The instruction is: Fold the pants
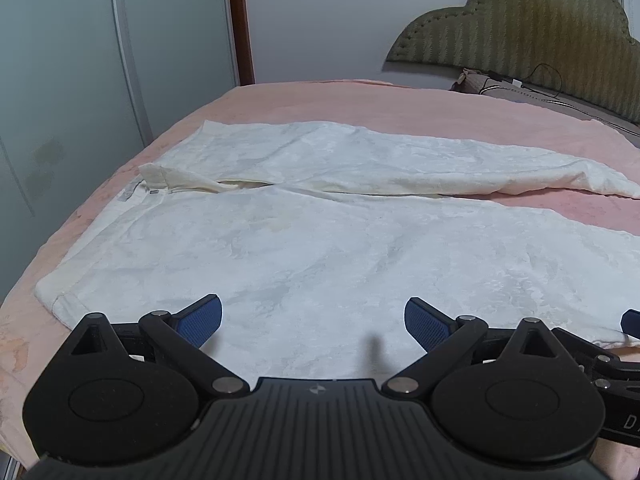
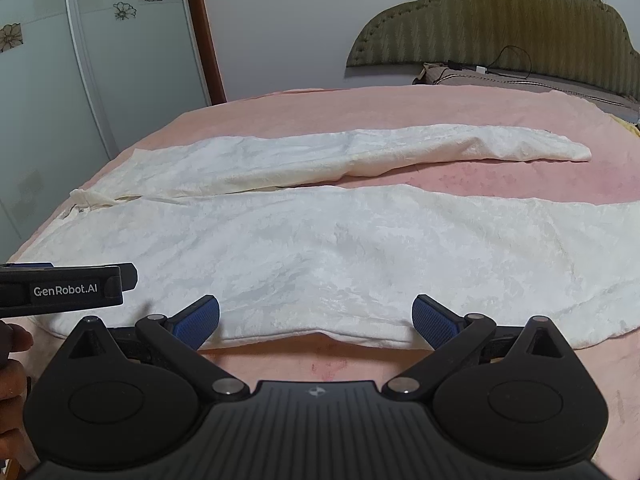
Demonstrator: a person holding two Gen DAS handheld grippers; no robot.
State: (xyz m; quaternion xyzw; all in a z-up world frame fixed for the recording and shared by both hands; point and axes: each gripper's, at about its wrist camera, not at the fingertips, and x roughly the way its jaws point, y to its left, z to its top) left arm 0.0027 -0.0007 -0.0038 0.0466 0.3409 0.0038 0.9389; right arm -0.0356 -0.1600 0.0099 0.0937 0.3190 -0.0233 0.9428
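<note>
Both tongs stand wide apart and hold nothing: the left gripper (image 1: 313,320) hovers over the near leg of the white pants (image 1: 320,248), the right gripper (image 2: 316,320) at that leg's near edge. The pants lie spread flat on the pink bed (image 2: 320,112), legs splayed toward the headboard (image 2: 500,20). No fold is made yet; all remains.

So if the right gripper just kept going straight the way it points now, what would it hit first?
Most likely the near leg of the white pants: the right gripper is open at that leg's near edge, nothing between. Height above the pink bedspread is hard to judge, so it might skim over.
</note>
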